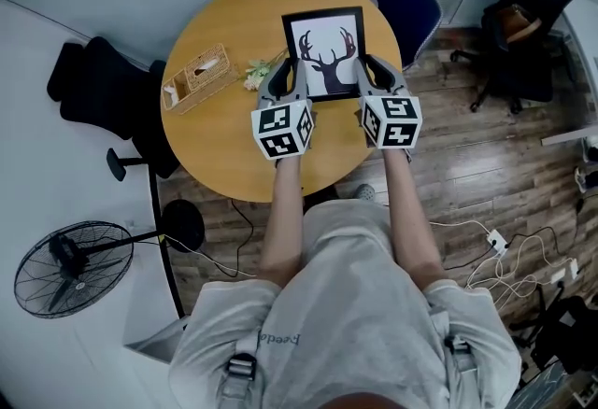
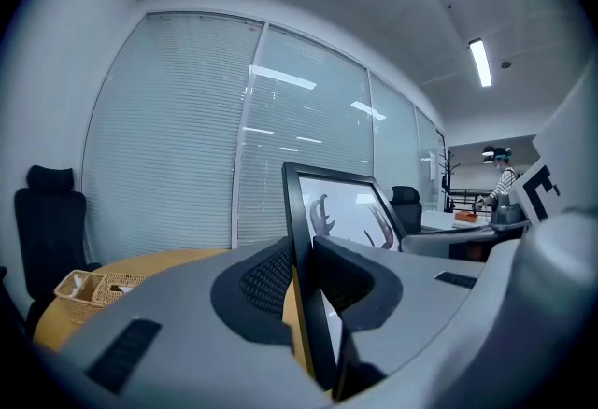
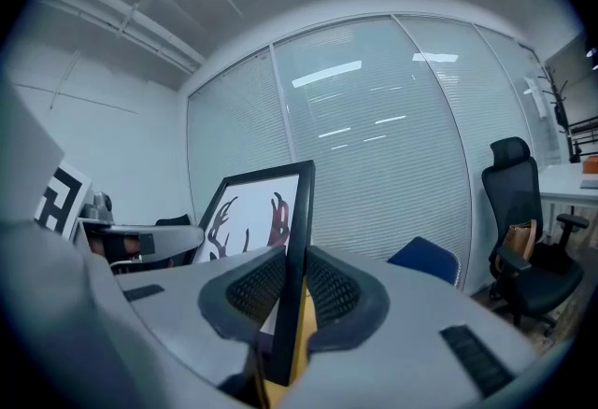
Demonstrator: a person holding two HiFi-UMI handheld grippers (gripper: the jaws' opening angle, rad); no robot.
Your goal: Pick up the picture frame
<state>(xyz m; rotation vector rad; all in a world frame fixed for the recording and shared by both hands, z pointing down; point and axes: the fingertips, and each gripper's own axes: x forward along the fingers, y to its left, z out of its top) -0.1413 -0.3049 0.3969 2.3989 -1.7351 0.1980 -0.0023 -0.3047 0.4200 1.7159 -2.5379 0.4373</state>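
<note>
A black picture frame (image 1: 325,52) with a deer-antler print is held above the round wooden table (image 1: 224,136), tilted up toward me. My left gripper (image 1: 283,80) is shut on the frame's left edge, and my right gripper (image 1: 366,76) is shut on its right edge. In the left gripper view the frame's (image 2: 308,286) black edge stands pinched between the two grey pads. The right gripper view shows the frame's (image 3: 291,276) opposite edge clamped the same way, with the antler print to its left.
A wicker basket (image 1: 196,78) and a small bunch of flowers (image 1: 257,73) lie on the table left of the frame. Black office chairs (image 1: 98,90) (image 1: 523,20) stand at both sides, a blue chair (image 1: 406,1) behind the table, a fan (image 1: 65,267) and cables on the floor.
</note>
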